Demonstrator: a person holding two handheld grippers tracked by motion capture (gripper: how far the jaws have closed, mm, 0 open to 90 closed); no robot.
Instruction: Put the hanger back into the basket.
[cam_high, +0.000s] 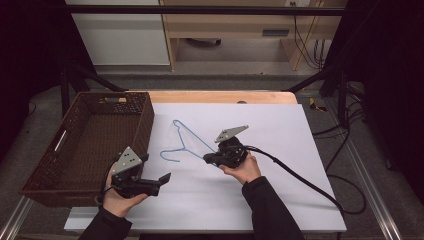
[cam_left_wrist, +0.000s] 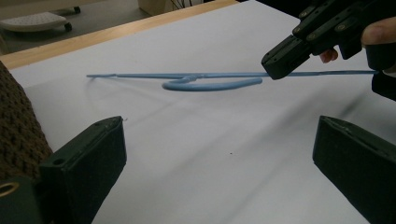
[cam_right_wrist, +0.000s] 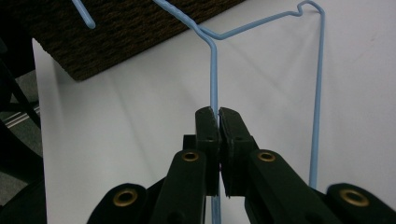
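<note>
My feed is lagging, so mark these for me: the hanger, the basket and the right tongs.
hanger (cam_high: 189, 137): high view, on the wire below its hook.
basket (cam_high: 145, 122): high view, on its right wall.
right tongs (cam_right_wrist: 218, 113): right gripper view, at the tips, shut on the hanger wire.

A thin blue coated-wire hanger (cam_high: 184, 142), smooth and slightly glossy, is being seen on a matt white sheet (cam_high: 280, 130) that looks like paper. A rough dark-brown woven basket (cam_high: 80, 145) and a pale wooden table edge (cam_high: 220, 96) are being shown alongside.
</note>
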